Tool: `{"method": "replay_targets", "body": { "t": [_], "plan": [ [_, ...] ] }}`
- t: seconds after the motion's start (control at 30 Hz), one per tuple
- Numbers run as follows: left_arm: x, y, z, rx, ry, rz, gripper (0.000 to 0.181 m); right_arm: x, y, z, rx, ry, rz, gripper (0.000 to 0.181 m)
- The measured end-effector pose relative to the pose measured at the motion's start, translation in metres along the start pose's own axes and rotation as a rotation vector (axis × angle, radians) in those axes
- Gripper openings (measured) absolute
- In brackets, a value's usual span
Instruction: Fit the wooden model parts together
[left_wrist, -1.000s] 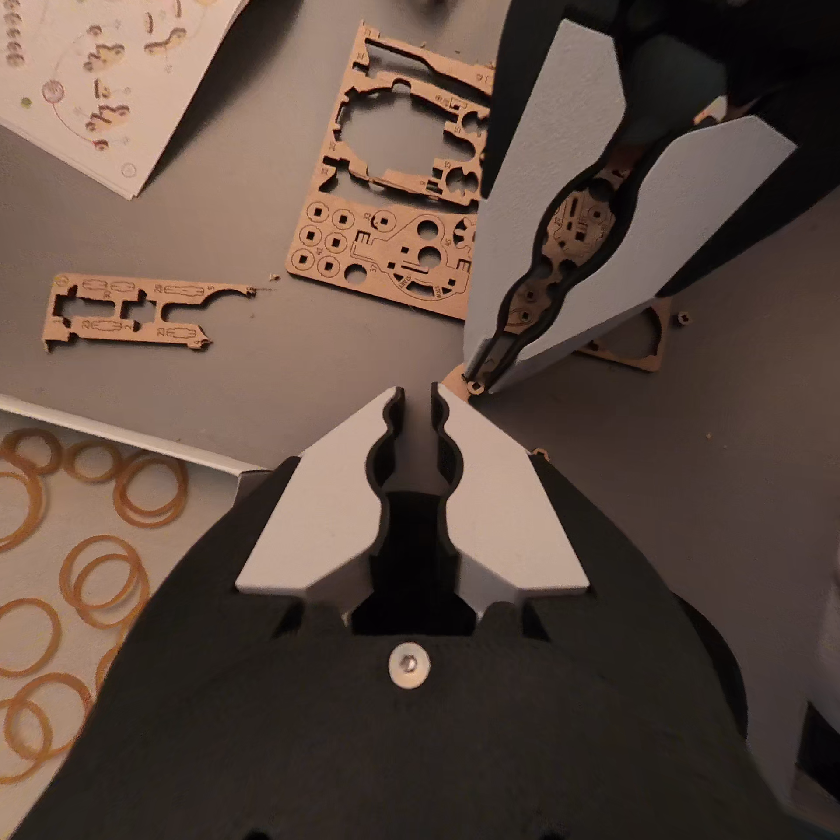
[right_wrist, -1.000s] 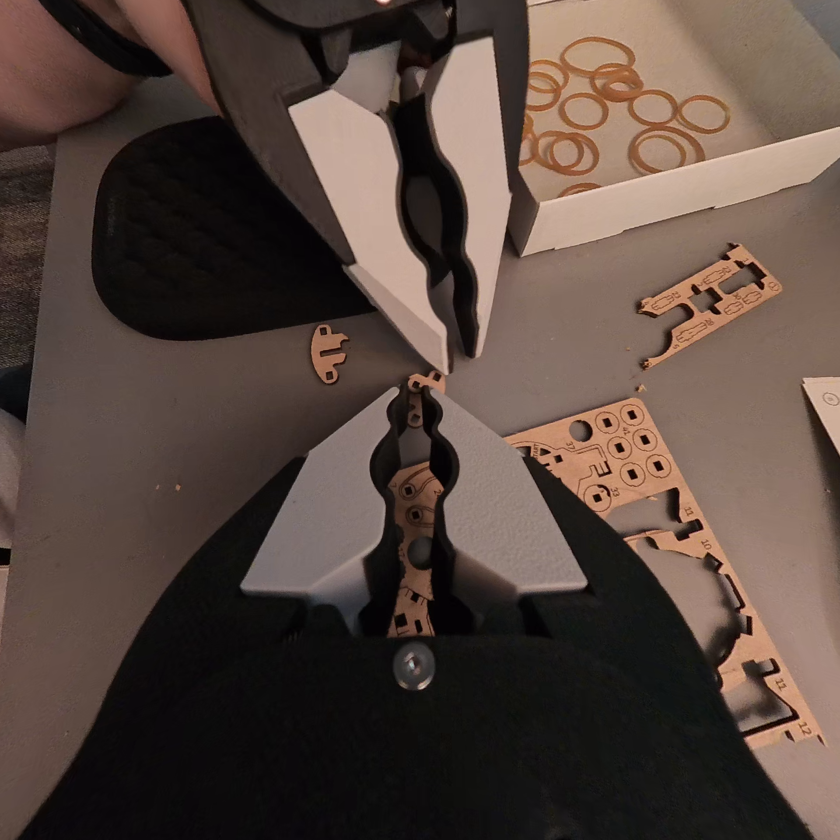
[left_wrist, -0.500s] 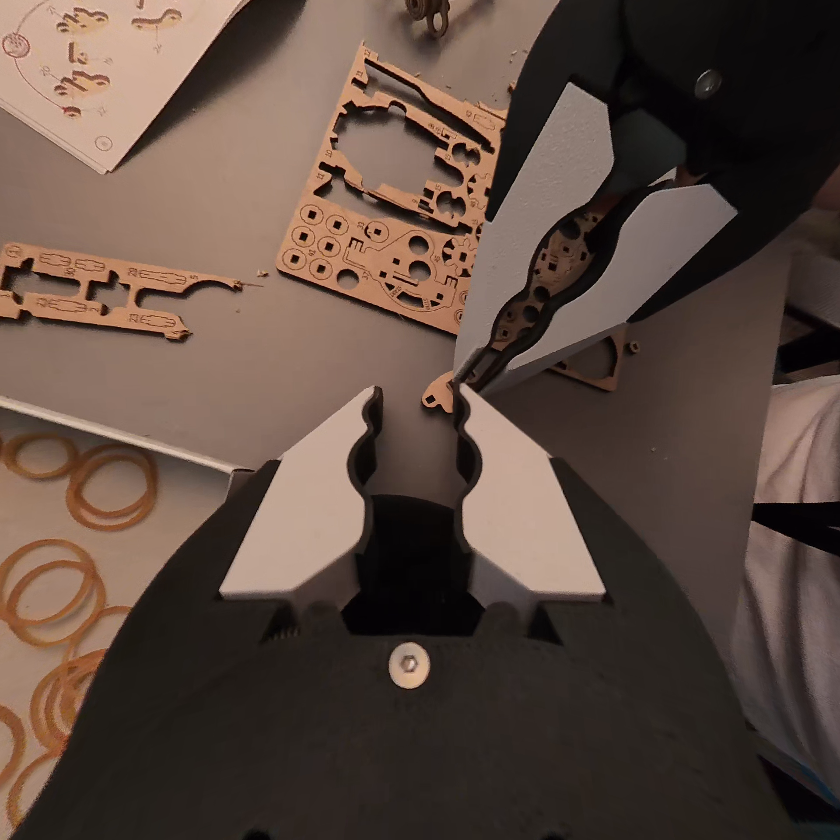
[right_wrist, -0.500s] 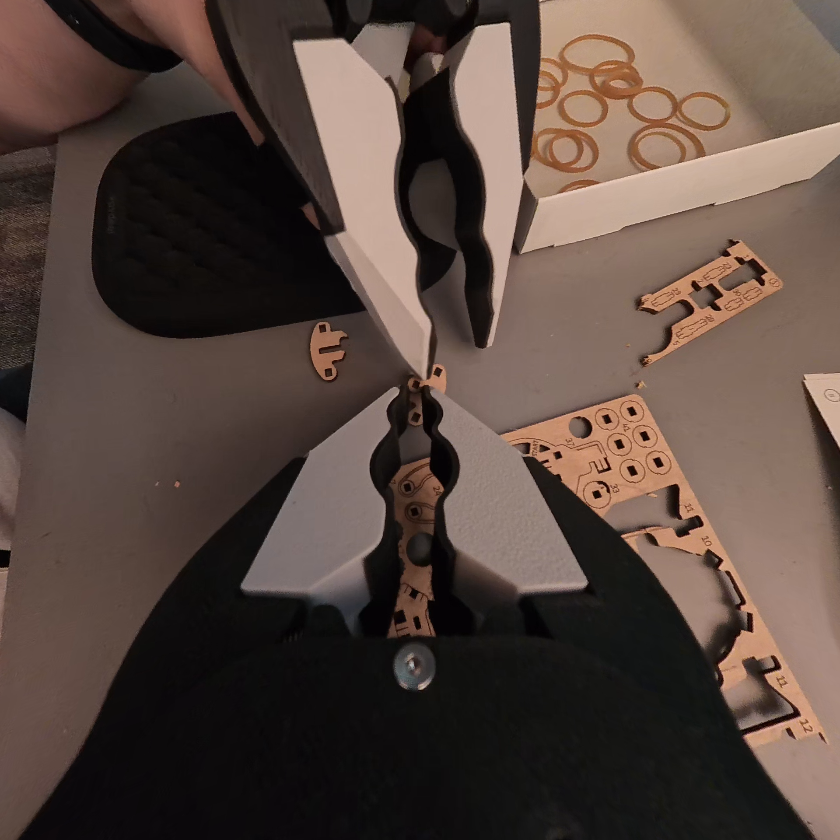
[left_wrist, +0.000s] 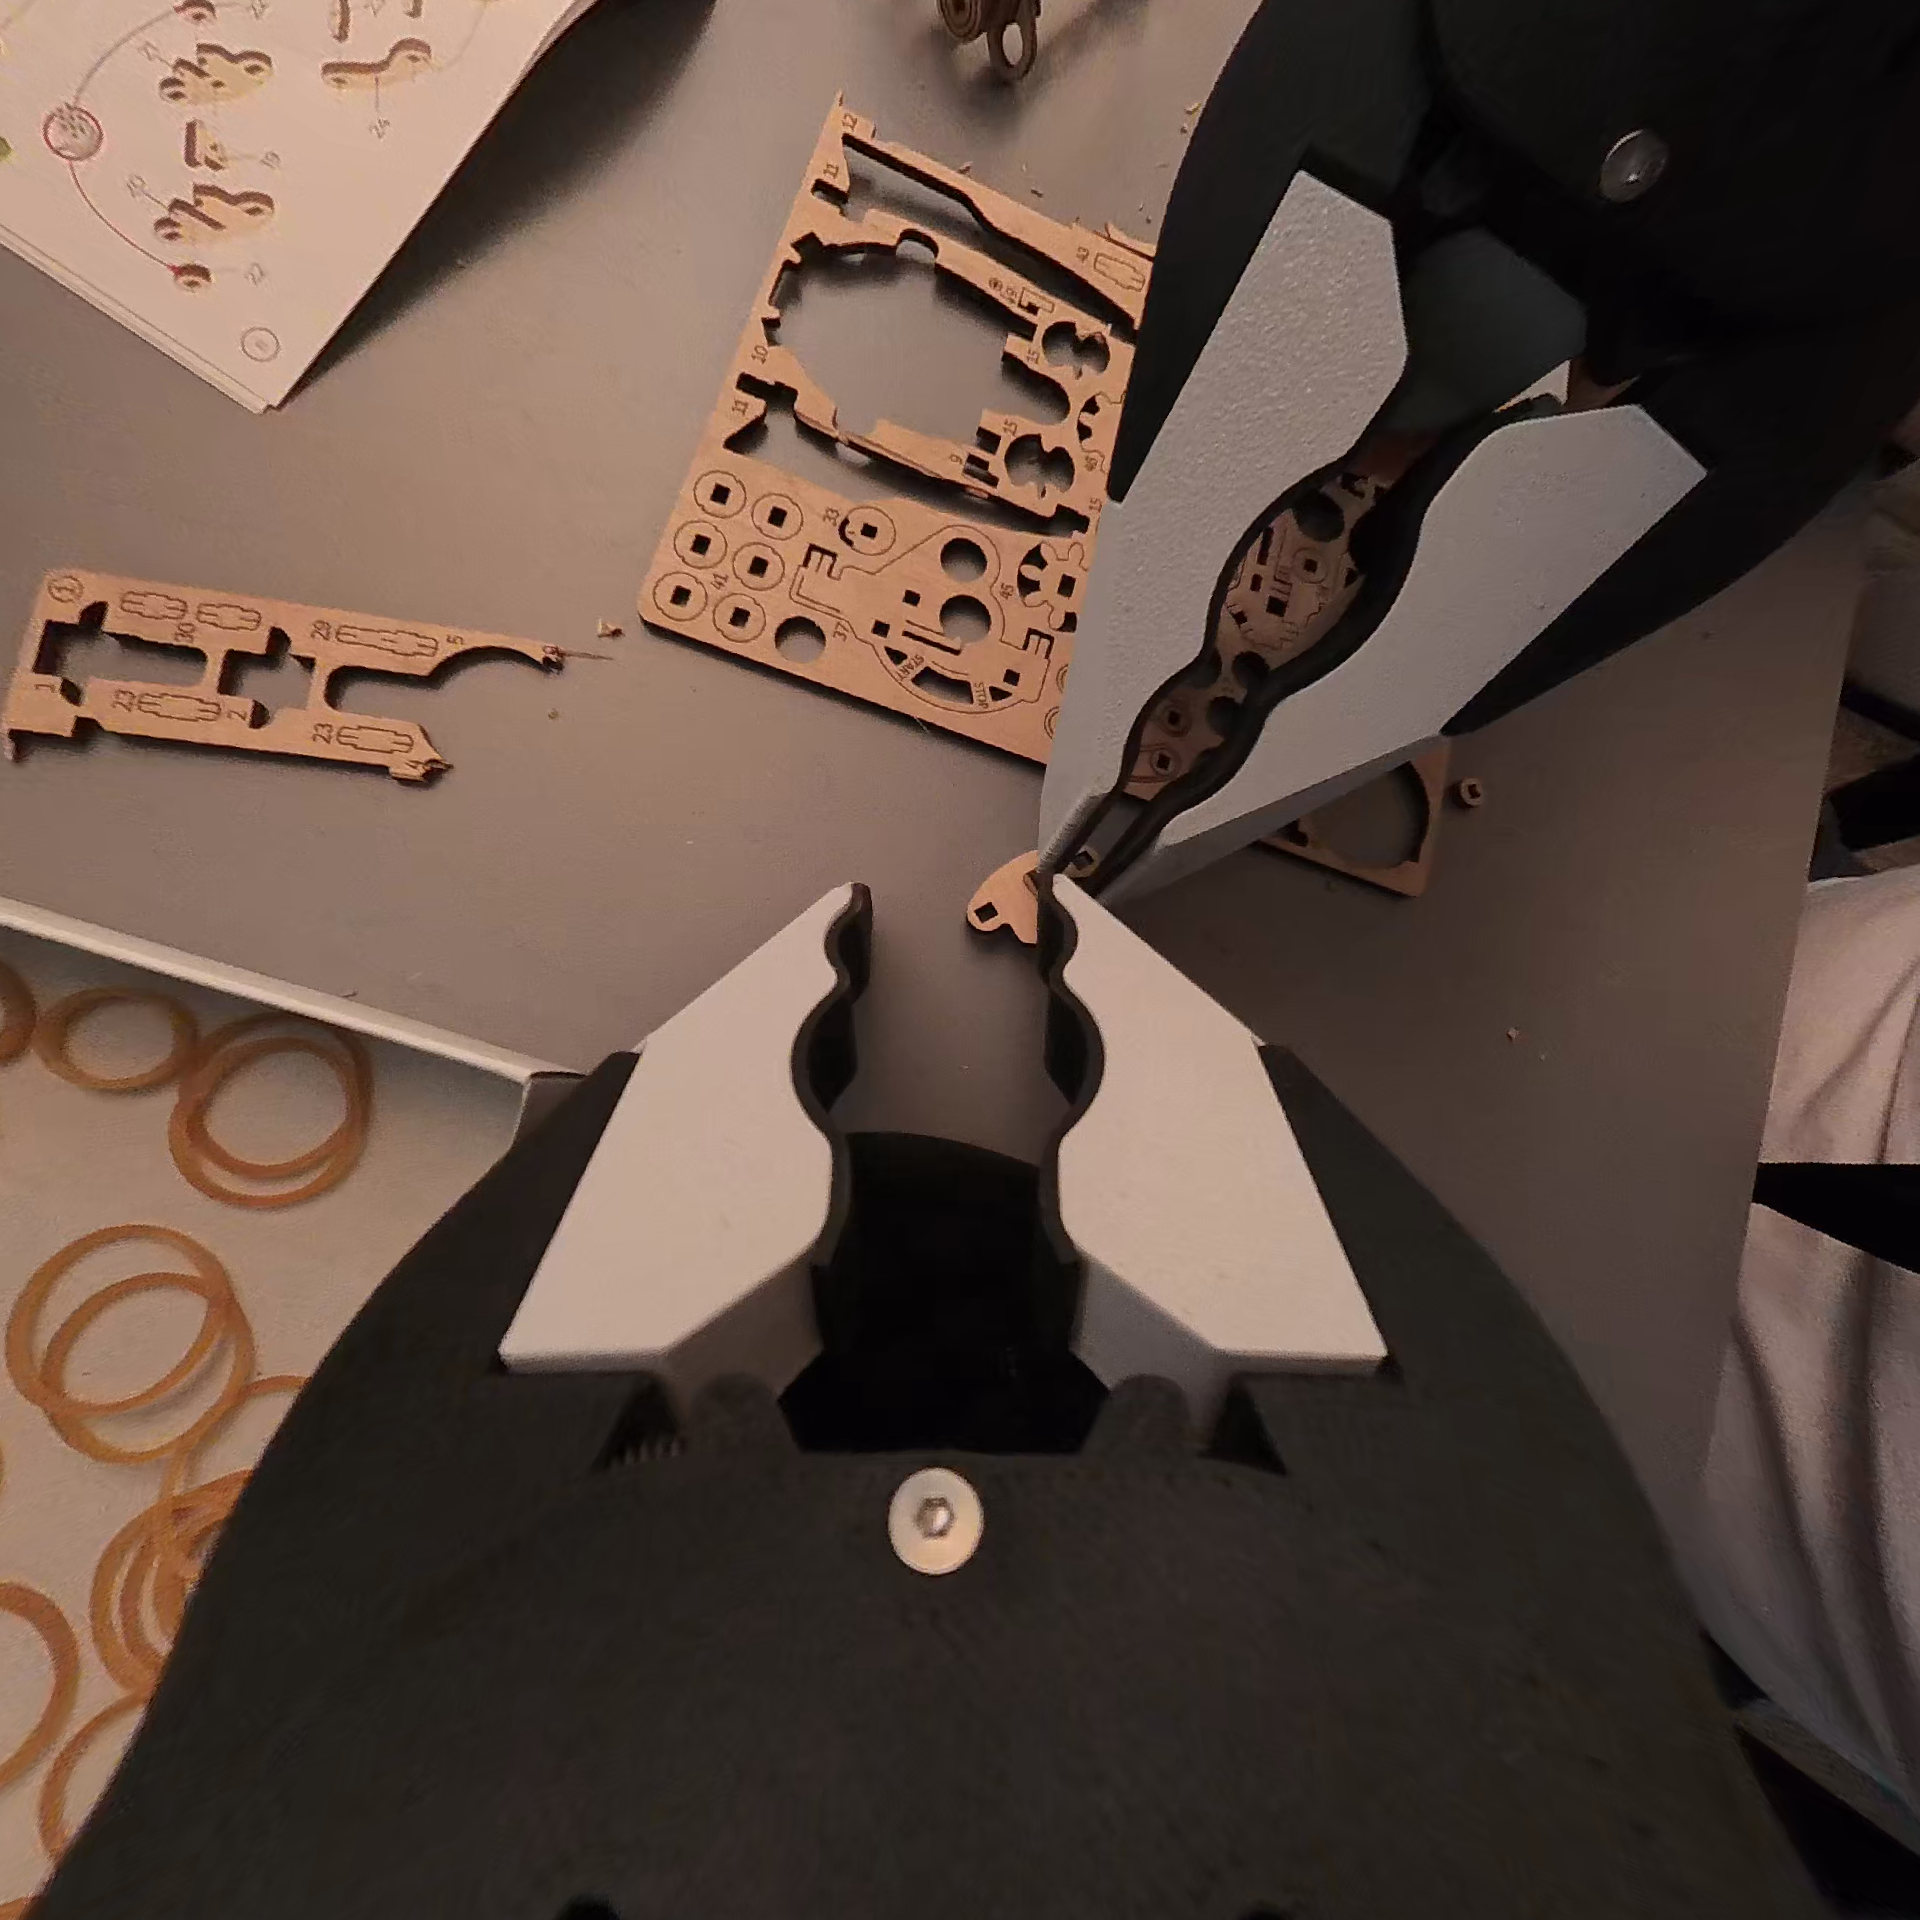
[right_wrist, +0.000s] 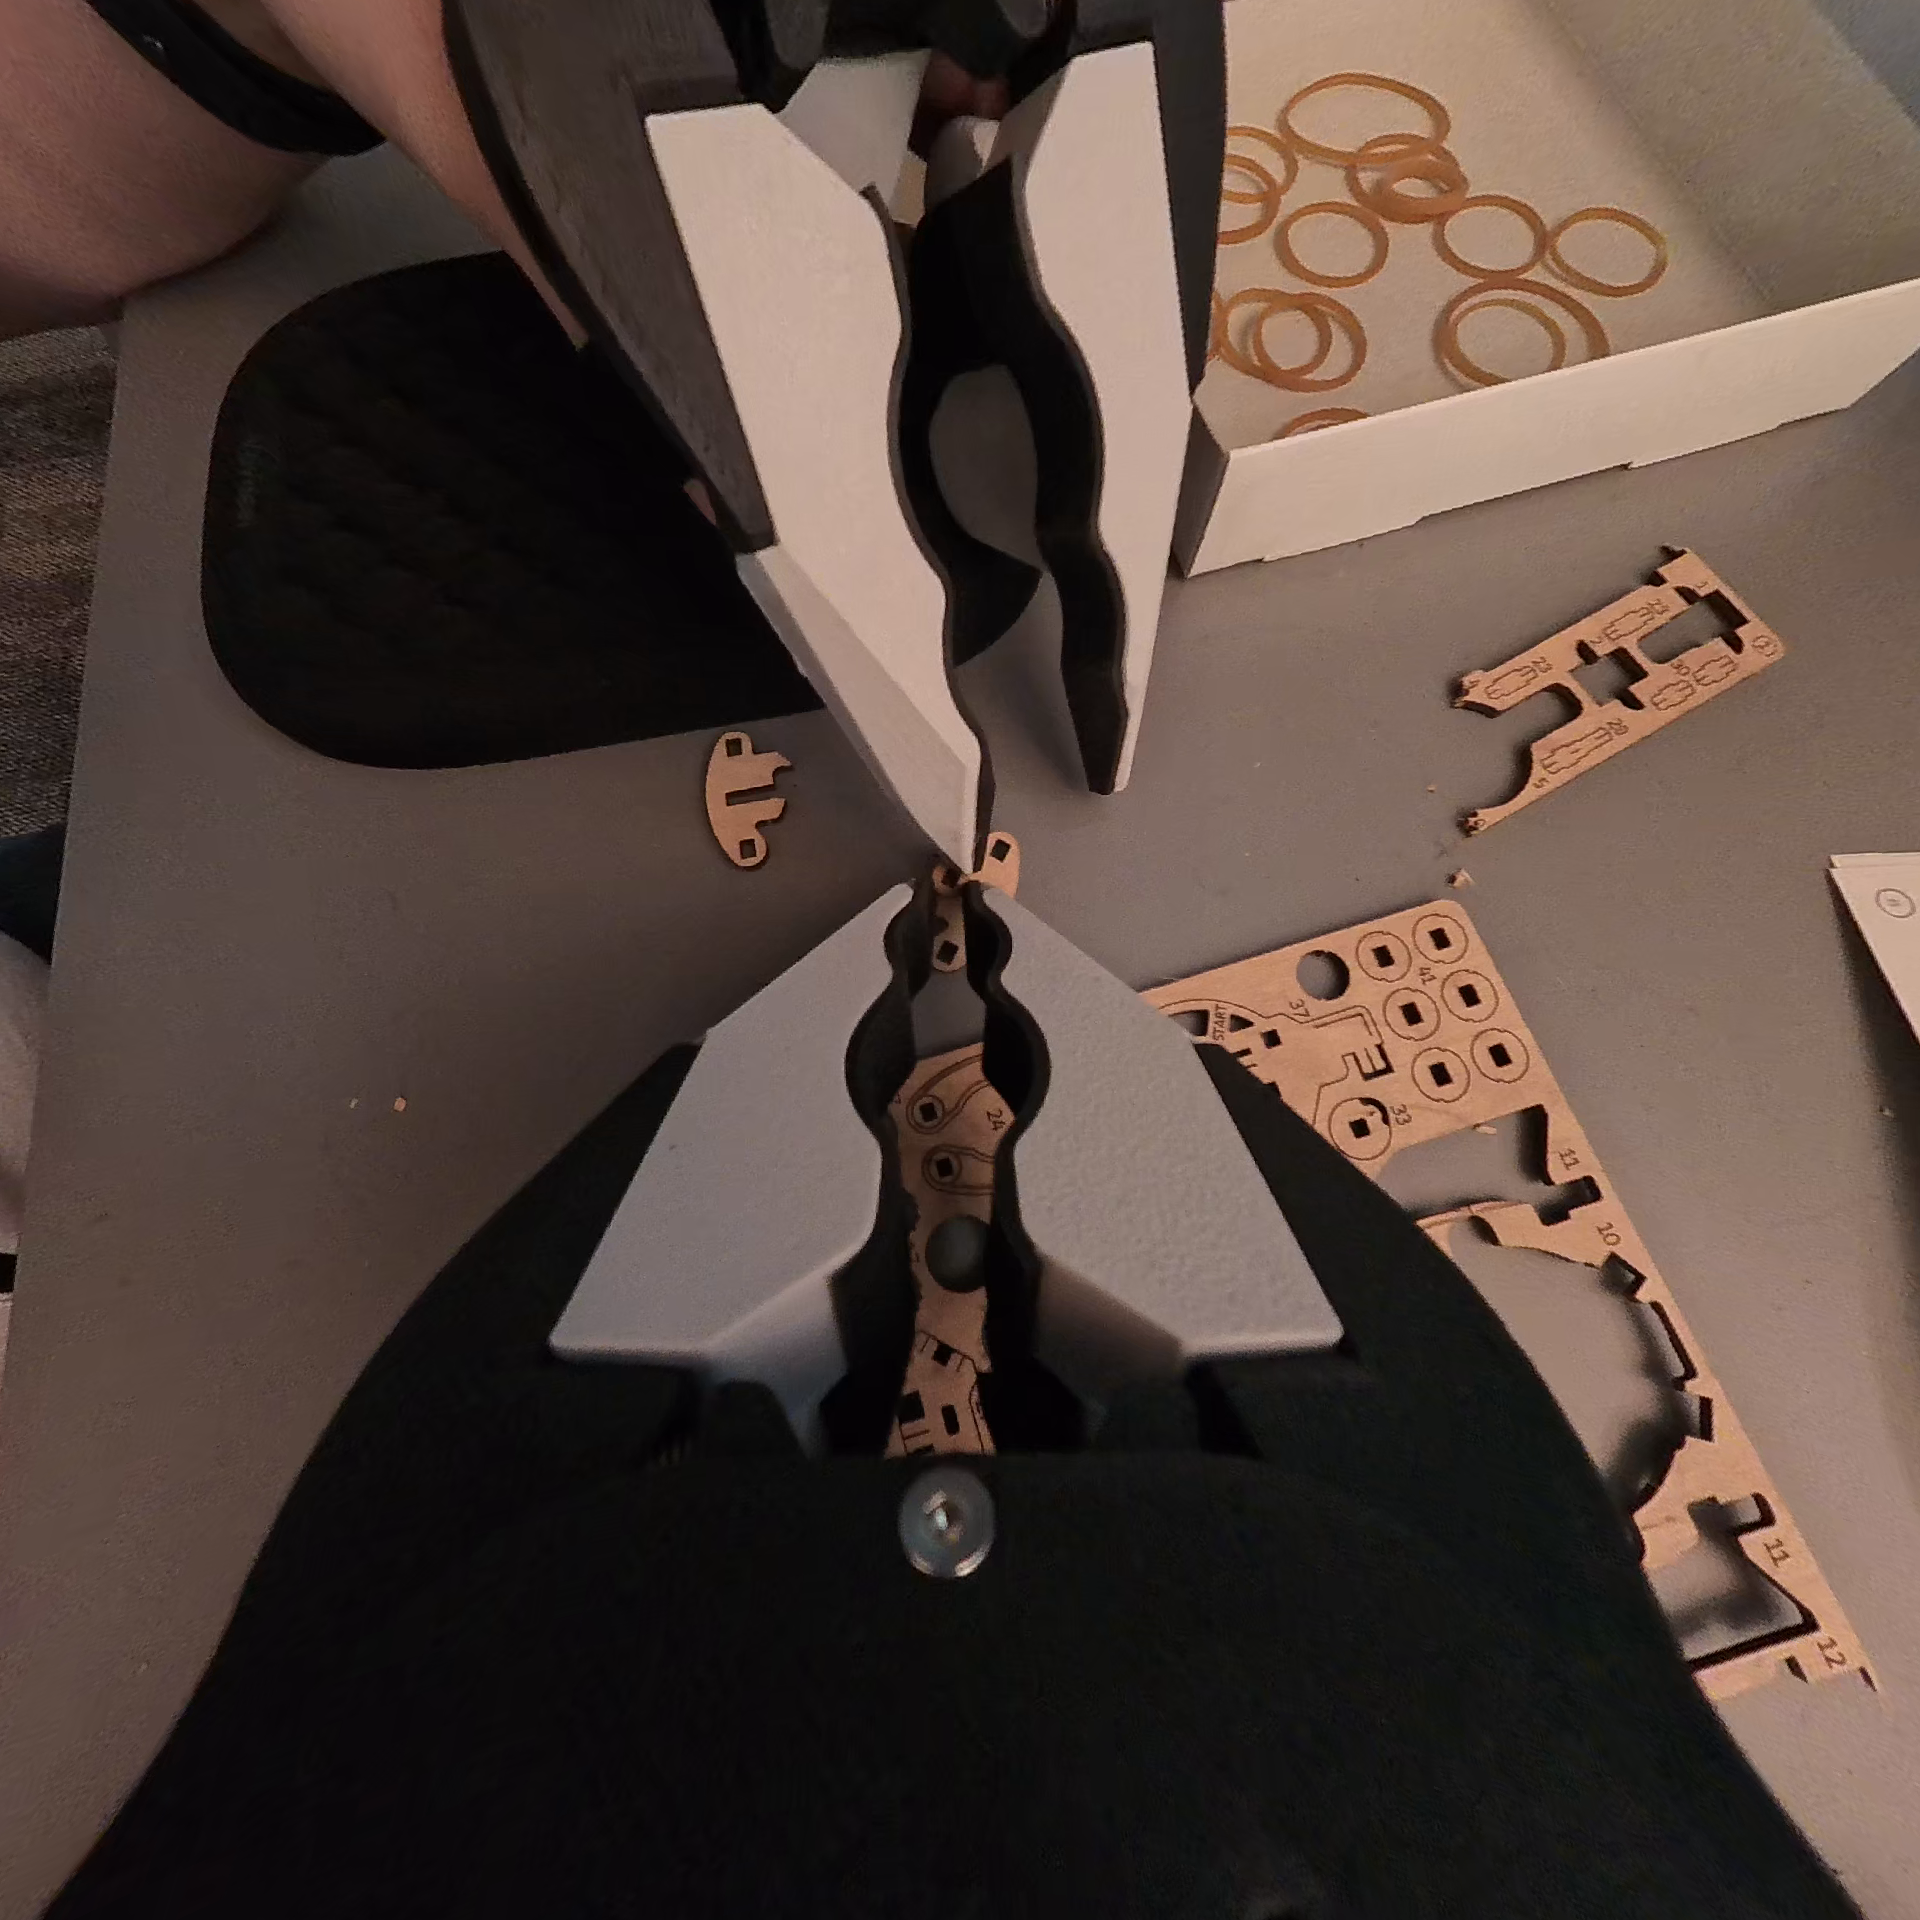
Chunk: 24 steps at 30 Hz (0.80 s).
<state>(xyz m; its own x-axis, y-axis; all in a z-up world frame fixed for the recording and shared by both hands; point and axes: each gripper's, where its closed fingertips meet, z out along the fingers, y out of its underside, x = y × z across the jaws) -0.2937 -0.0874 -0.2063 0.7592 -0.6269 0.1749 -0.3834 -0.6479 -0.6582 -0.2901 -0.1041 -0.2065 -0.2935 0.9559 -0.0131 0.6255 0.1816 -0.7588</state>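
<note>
Overhead, both wrist cameras looked down on a grey table (left_wrist: 436, 499) strewn with laser-cut plywood. The right gripper (right_wrist: 943, 896) had its jaws pinched narrow on a small wooden part (right_wrist: 948, 940), a flat piece with little square holes, held edge-on so that its end stuck out past the fingertips. In the left wrist view the same small wooden part (left_wrist: 1006, 906) showed just beyond the right gripper (left_wrist: 1070, 857), raised near the tabletop. The left gripper (left_wrist: 951, 909) stood with its jaws spread wide and nothing between them; the tip of one finger (left_wrist: 1091, 966) touched or all but touched the part's edge, while the other finger was clear of it. From the right wrist view the left gripper (right_wrist: 1039, 810) came down from above, one tip meeting the part and the other held apart.

A second small cut-out piece (right_wrist: 746, 798) lay flat beside a black mat (right_wrist: 436, 520). A large punched-out wooden sheet (left_wrist: 914, 499) lay beyond the grippers, and a narrower sheet remnant (left_wrist: 239, 675) lay well to its left. A white cardboard box (right_wrist: 1558, 416) held loose rubber bands (right_wrist: 1330, 244). An instruction sheet (left_wrist: 208, 156) lay at the far corner.
</note>
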Motion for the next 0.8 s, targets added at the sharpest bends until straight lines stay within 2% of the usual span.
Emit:
{"method": "replay_targets", "body": {
  "t": [0.63,0.8],
  "plan": [
    [0.0073,0.0002,0.0010,0.005,0.013,0.005,0.014,0.0009,-0.0004,0.0006,-0.018,0.021,-0.019,0.003],
    [0.0072,0.0002,0.0012,0.004,0.013,-0.003,0.014,0.0010,-0.0001,0.0004,-0.020,0.022,-0.021,0.003]
  ]
}}
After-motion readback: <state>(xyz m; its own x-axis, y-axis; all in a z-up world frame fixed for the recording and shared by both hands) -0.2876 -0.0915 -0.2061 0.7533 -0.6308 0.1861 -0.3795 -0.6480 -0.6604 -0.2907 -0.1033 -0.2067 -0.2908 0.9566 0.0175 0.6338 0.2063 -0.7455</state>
